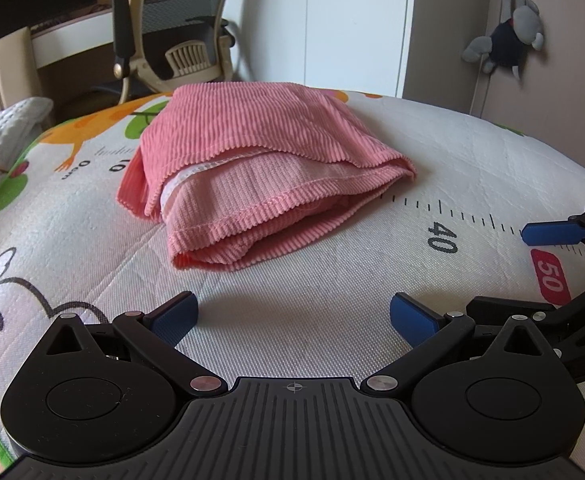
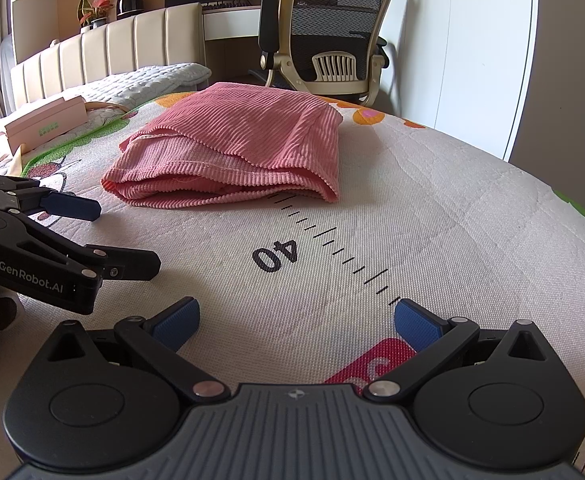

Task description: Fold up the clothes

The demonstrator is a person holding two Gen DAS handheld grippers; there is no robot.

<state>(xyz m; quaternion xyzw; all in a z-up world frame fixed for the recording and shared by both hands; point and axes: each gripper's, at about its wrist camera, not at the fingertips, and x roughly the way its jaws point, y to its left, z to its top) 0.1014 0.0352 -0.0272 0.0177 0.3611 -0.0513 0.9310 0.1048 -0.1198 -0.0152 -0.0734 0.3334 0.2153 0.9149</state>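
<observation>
Two black grippers with blue pads fill the lower frames, both spread wide and holding nothing: the left gripper [image 1: 294, 314] and the right gripper [image 2: 296, 318], hovering over a printed mat [image 1: 332, 288]. In the right wrist view the left tool sits at middle left, lettered "GenRobot.AI". A ruler scale [image 2: 332, 240] printed on the mat reads "40", with "50" in a red patch at right in the left view, and "10" and "0cm" further back. Beyond, mid-frame, lies the folded pink ribbed garment [image 1: 260, 176], apart from both grippers. An office chair [image 2: 328, 32] stands behind.
</observation>
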